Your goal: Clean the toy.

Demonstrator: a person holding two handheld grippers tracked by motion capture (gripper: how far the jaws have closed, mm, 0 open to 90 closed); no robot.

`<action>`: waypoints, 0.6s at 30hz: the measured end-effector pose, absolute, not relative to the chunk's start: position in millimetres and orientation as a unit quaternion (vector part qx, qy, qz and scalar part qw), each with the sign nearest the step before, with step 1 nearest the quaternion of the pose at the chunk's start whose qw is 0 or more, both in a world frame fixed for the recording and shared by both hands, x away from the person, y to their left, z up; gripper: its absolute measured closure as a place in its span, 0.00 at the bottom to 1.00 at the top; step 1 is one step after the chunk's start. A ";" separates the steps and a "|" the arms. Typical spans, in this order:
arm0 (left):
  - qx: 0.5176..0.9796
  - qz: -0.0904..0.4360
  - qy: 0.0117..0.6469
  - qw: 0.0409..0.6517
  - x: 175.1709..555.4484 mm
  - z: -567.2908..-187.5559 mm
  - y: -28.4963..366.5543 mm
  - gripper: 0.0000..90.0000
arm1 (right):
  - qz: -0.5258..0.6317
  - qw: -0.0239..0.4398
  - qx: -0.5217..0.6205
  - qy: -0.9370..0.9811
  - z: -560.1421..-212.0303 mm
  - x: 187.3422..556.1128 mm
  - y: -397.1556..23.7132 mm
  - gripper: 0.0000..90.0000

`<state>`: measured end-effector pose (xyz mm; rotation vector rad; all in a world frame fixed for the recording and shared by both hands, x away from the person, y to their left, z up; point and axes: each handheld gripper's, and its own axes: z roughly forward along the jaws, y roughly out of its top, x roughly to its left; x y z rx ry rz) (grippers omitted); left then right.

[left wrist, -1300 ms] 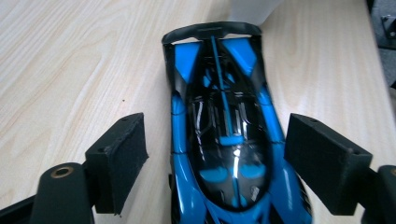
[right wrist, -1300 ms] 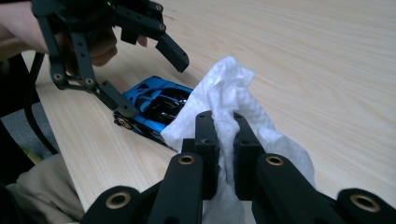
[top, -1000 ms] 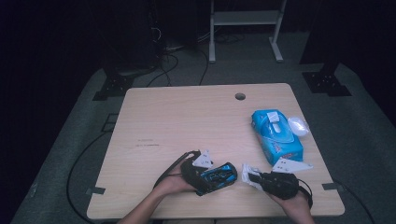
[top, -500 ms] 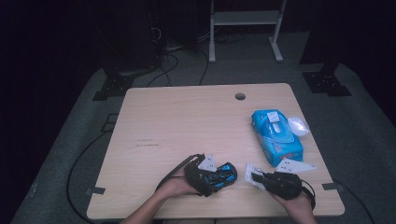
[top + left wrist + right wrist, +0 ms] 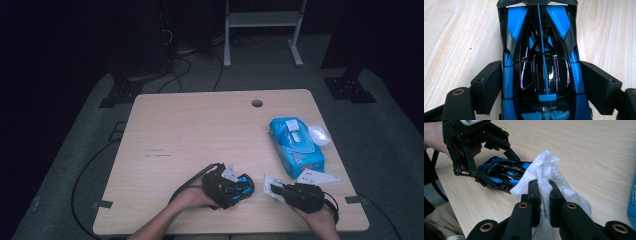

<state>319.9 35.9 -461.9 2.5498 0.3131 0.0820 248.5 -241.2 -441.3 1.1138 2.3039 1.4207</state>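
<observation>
At lower centre, our left tool (image 5: 239, 186) grips the blue toy car (image 5: 541, 62), jaws just tightening; our right tool (image 5: 544, 195) pinches a white wipe (image 5: 546, 167) on the tabletop (image 5: 200, 130).

left gripper (image 5: 239, 186) | jaws just closing further | toy car (image 5: 541, 65) between

- The toy car (image 5: 541, 75) runs off the bottom edge of the left gripper view, so its rear is cut off.
- The wipe's (image 5: 549, 180) lower part is hidden behind the right gripper (image 5: 544, 202).
- The print on the wipe pack (image 5: 296, 146) is too small to read.
</observation>
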 end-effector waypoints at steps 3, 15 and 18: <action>0.955 0.037 0.114 0.270 318.1 -460.3 32.0 0.27 | 0.483 0.107 0.379 0.782 -441.2 248.2 -241.7 0.92; 0.961 0.022 0.100 0.257 321.7 -456.8 31.7 0.29 | 0.486 0.108 0.386 0.777 -441.7 248.4 -245.5 0.92; 0.960 0.023 0.099 0.262 323.3 -454.8 32.2 0.29 | 0.486 0.107 0.386 0.777 -442.0 248.6 -245.5 0.92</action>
